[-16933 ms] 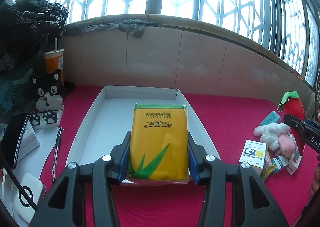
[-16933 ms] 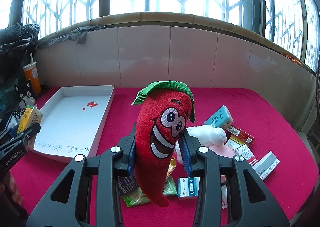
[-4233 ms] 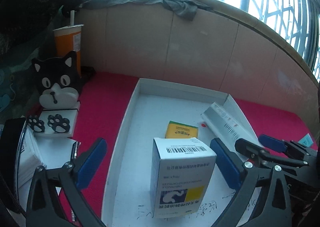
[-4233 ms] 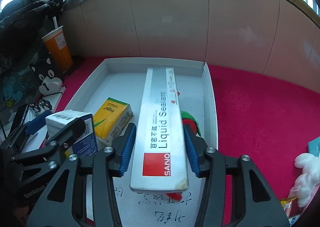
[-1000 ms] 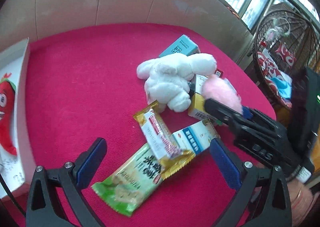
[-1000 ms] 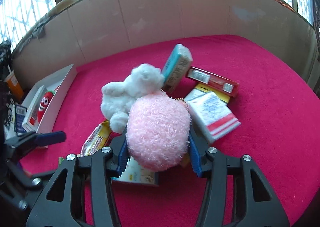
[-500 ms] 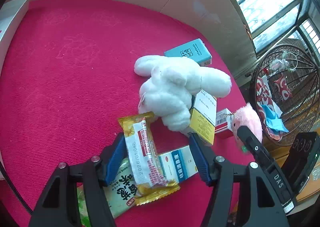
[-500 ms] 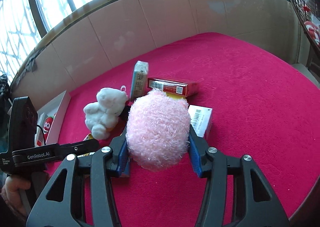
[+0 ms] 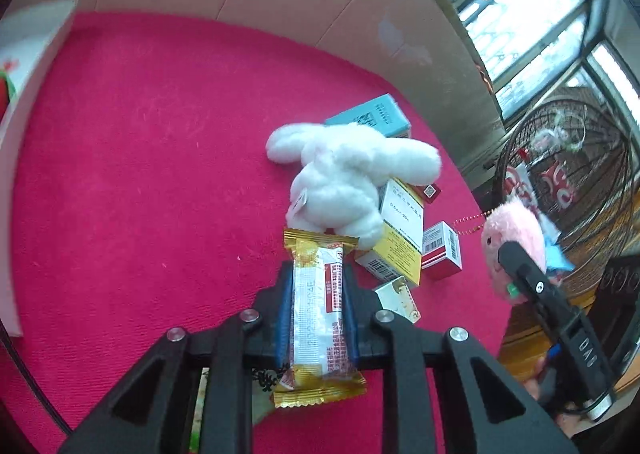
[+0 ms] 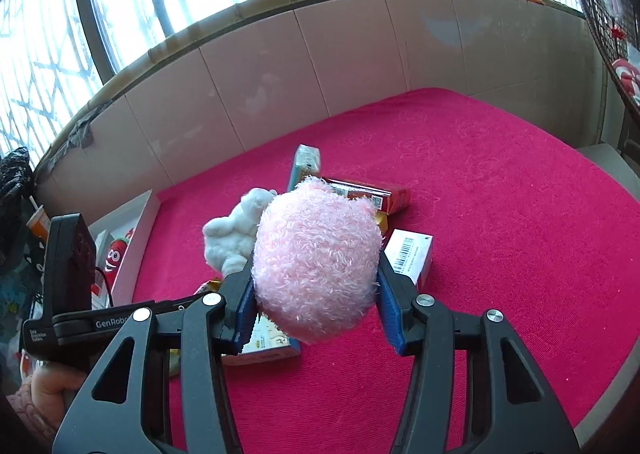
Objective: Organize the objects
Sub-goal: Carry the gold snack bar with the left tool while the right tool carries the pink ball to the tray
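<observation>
A gold-and-white snack bar (image 9: pixel 316 294) lies lengthwise between the blue pads of my left gripper (image 9: pixel 316 278), whose jaws are closing with the pads pressed on its two long edges. My right gripper (image 10: pixel 316 294) is shut on a pink plush ball (image 10: pixel 316 266) and holds it above the red cloth. In the left wrist view that pink plush ball (image 9: pixel 516 230) hangs at the right. A white plush bunny (image 9: pixel 340 177) lies just beyond the bar, on small boxes. The white tray (image 10: pixel 136 230) with a red chili plush (image 10: pixel 114 254) sits far left.
Around the bunny lie a teal box (image 9: pixel 372 117), a yellow-white box (image 9: pixel 400 238), a red-white box (image 9: pixel 442 250) and a flat red box (image 10: pixel 360 191). A green packet (image 9: pixel 200 406) peeks from under my left gripper. A wire cage (image 9: pixel 568 181) stands past the cloth's right edge.
My left gripper went from wide open above the packets to shut on the gold snack bar. My right gripper rose and drew back from the pile with the pink plush ball.
</observation>
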Demonstrator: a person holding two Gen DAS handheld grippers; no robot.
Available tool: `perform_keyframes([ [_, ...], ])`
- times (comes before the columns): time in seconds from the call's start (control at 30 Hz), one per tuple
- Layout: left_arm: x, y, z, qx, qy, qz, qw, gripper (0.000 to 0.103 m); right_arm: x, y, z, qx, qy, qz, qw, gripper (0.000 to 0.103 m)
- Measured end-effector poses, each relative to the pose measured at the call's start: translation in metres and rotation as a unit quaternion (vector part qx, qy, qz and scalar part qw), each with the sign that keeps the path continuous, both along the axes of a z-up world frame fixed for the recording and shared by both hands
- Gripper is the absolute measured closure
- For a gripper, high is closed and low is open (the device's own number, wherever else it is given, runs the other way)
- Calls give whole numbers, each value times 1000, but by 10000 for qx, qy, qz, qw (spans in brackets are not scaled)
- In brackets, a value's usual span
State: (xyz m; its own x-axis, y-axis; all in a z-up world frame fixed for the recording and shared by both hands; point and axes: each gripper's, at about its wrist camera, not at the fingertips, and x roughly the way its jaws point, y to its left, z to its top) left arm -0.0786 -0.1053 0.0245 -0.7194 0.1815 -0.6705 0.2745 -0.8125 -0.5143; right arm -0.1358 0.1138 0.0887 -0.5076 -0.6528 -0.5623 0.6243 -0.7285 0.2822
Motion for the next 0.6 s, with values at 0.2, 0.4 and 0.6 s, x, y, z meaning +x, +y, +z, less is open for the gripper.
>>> perform_keyframes([
  [0.2,20,16,35,-1160,360,87,9926,82,12,-4,9,0,204,76,9998,52],
  [0.4,36,18,55,-1558,602,175,9858,82,23,-13,12,41,279,234,9993,52],
  [0.6,49,10,60,-1644,641,341,9837,82,28,-19,12,103,292,305,9991,52],
])
